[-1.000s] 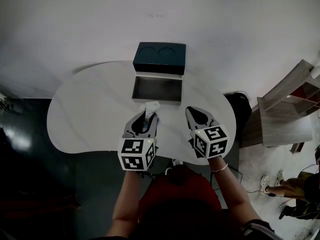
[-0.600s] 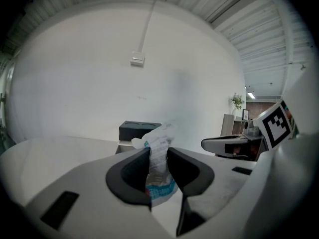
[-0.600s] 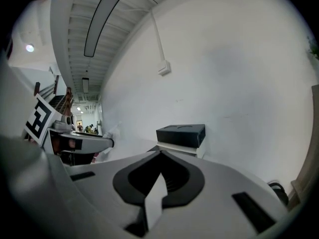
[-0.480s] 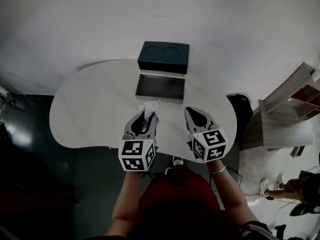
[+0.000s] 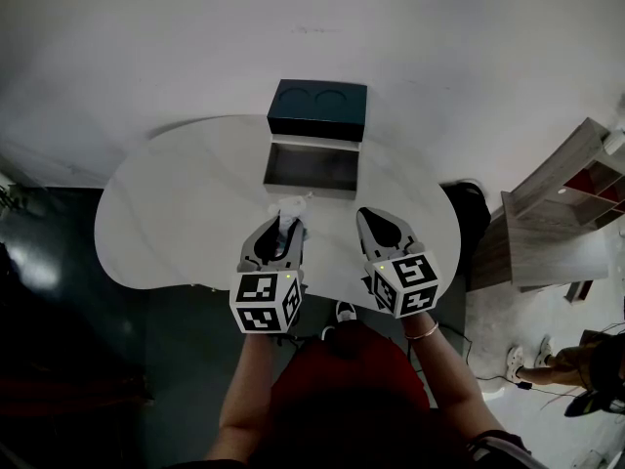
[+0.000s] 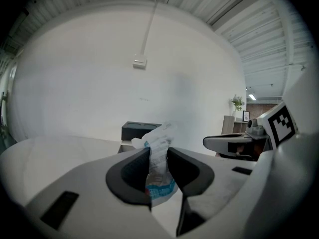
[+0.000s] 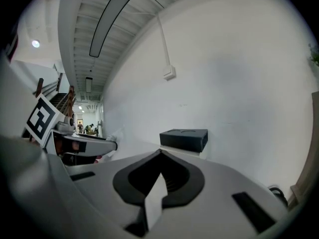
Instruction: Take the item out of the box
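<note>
Left gripper (image 6: 158, 156) is pinching a crinkled white-and-blue plastic packet (image 6: 159, 169), print unreadably blurred; right gripper (image 7: 159, 154) is pressing its fingers together.

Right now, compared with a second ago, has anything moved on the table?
Almost nothing. The left gripper stays shut on the white packet, held just in front of the open box; the right gripper stays shut and empty beside it. Box and dark case unmoved.

White table (image 5: 176, 213); wooden shelf (image 5: 557, 233) at right; dark floor (image 5: 59, 360).
</note>
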`<act>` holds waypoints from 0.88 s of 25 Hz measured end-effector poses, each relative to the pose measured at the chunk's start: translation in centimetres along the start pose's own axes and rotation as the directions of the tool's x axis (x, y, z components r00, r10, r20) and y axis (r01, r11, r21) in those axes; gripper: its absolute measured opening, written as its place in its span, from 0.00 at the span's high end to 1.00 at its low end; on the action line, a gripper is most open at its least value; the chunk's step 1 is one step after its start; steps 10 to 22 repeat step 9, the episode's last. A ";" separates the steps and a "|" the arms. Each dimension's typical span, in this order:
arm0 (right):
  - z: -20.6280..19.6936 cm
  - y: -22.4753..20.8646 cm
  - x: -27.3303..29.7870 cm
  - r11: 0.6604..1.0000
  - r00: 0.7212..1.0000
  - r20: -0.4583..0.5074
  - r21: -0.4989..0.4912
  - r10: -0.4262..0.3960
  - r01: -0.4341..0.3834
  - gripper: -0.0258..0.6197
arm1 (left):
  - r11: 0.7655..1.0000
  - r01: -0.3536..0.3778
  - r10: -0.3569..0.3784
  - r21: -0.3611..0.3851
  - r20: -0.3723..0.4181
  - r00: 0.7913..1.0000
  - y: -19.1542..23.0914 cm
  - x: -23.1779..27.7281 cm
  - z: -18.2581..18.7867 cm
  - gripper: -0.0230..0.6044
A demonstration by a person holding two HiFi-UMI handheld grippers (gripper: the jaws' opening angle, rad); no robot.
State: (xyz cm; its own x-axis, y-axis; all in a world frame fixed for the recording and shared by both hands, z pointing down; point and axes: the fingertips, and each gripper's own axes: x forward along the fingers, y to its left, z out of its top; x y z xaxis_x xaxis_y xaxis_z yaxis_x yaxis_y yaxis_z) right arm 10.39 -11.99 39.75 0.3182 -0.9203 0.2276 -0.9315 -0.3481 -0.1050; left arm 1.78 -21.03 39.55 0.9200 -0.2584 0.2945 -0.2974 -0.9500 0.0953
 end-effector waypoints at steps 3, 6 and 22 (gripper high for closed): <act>0.3 0.1 -0.2 1.000 1.000 0.013 0.000 -0.004 0.004 0.94 | 1.000 0.006 -0.006 0.004 -0.002 1.000 -0.1 0.0 0.0 0.77; 0.4 0.2 -0.4 1.000 1.000 0.028 0.005 -0.008 0.007 0.94 | 1.000 0.007 -0.007 0.005 0.000 1.000 0.0 0.0 0.0 0.77; 0.5 0.2 -0.5 1.000 0.999 0.039 0.008 -0.010 0.009 0.94 | 1.000 0.006 -0.006 0.005 0.003 1.000 0.2 0.0 0.0 0.77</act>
